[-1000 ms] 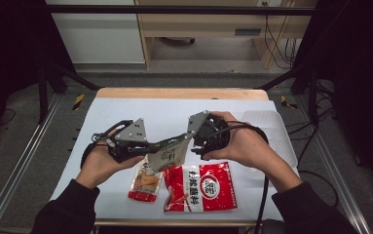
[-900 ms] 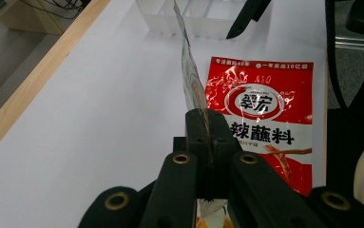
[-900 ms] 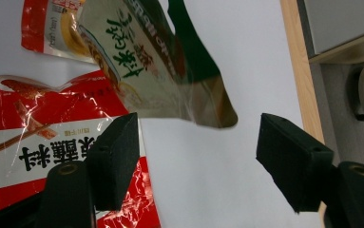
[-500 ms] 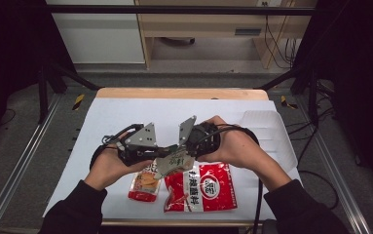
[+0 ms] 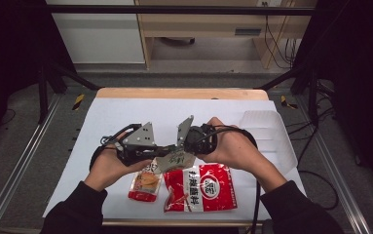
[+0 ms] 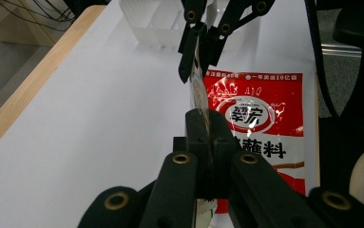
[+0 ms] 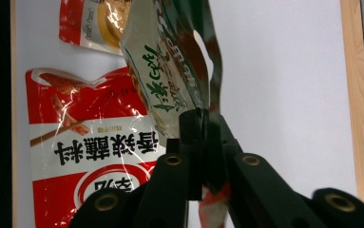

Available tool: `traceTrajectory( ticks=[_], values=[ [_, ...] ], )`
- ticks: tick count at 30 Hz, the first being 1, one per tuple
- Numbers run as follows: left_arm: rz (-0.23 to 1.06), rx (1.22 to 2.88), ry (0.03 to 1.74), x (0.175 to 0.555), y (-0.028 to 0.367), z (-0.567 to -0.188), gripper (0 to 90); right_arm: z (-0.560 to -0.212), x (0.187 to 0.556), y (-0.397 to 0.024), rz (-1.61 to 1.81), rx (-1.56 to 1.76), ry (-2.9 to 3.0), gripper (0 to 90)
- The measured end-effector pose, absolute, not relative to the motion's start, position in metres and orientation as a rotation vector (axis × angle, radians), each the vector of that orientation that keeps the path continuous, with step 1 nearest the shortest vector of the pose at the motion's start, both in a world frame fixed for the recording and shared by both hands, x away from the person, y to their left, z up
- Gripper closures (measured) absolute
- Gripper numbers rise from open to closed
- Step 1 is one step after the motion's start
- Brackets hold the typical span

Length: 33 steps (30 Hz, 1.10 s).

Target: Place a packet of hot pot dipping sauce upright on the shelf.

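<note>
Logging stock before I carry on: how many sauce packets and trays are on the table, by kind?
Red packets lying on the table: 2, the large red packet and the small red packet
Green-lettered packet held up between the left gripper and right gripper: 1
White plastic tray: 1
Total: 4

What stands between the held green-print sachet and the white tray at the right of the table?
Nothing visible: the green-print sachet, pinched by both tongs, hangs over the mat, and bare mat lies between it and the white tray.
</note>
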<state>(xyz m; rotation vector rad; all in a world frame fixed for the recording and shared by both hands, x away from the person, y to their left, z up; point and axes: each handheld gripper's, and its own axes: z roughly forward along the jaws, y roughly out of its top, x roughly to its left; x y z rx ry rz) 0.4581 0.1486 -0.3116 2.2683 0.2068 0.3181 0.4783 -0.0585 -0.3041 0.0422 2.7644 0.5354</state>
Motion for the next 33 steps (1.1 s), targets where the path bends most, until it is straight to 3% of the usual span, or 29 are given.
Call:
traceTrajectory(
  ticks=[10, 11, 12, 13, 17, 28, 33],
  values=[
    [0.308, 2.228, 0.254, 0.459, 0.155, -0.321, 86.7, -0.301, 0.480, -0.054, 0.507, 0.094, 2.795, 90.0],
    [0.320, 2.225, 0.263, 0.458, 0.156, -0.321, 83.2, -0.300, 0.481, -0.054, 0.498, 0.087, 2.793, 90.0],
    [0.323, 2.226, 0.270, 0.459, 0.157, -0.321, 68.4, -0.298, 0.482, -0.054, 0.474, 0.088, 2.785, 90.0],
    [0.328, 2.213, 0.291, 0.459, 0.159, -0.322, 68.4, -0.298, 0.482, -0.054, 0.474, 0.088, 2.785, 90.0],
    [0.383, 2.139, 0.388, 0.455, 0.170, -0.327, 37.9, -0.288, 0.486, -0.061, 0.459, 0.099, 2.766, 90.0],
    [0.463, 2.040, 0.608, 0.434, 0.233, -0.383, 8.7, -0.246, 0.494, -0.102, 0.516, 0.164, 2.660, 90.0],
    [0.484, 1.949, 0.725, 0.434, 0.261, -0.414, 6.0, -0.242, 0.493, -0.120, 0.529, 0.211, 2.629, 90.0]
  ],
)
